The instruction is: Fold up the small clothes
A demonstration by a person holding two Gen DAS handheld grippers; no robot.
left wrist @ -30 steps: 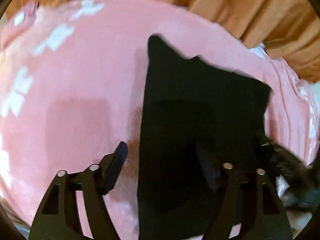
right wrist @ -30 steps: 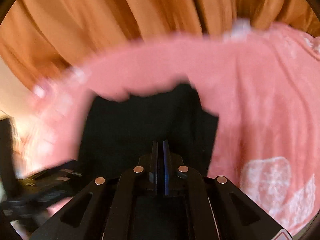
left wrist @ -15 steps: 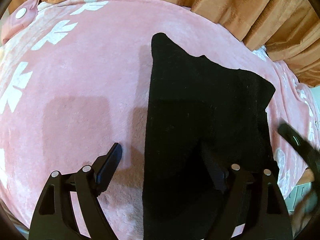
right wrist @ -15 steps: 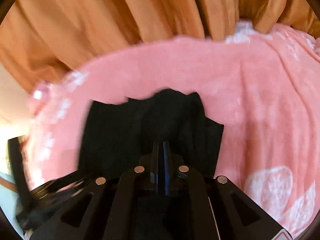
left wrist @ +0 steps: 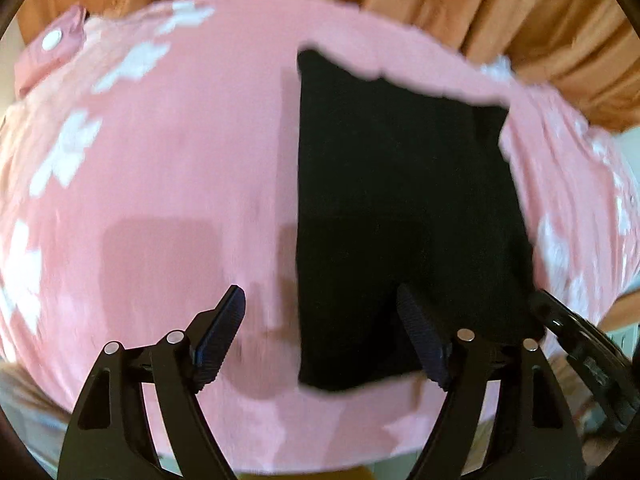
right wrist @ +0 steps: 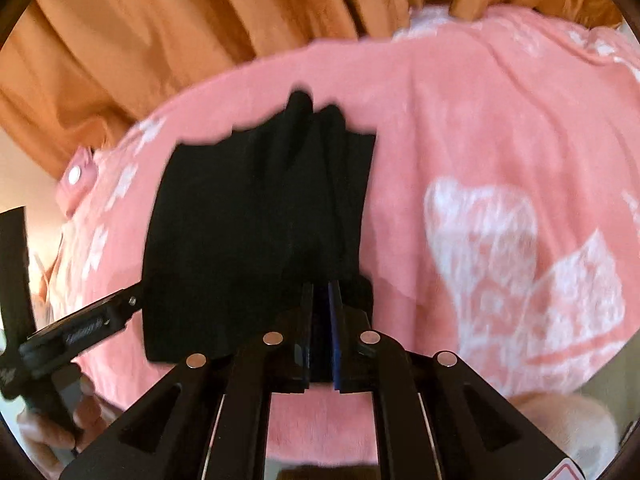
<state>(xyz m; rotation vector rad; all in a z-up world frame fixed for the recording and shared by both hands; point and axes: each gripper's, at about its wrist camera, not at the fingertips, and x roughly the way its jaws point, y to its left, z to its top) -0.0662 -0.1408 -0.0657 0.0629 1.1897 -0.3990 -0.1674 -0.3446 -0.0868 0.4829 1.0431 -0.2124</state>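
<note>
Covering the surface, a pink fleece blanket with white floral prints (left wrist: 168, 168); lying flat on it, a black folded fabric garment (left wrist: 400, 208). Left gripper (left wrist: 320, 336) spread wide over its near edge. Right gripper (right wrist: 320, 312) pinching the cloth's near corner.

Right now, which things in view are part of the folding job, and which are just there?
In the job:
black garment
left gripper, open
right gripper, shut on the garment's near edge

Just there:
pink floral blanket
orange curtain
</note>
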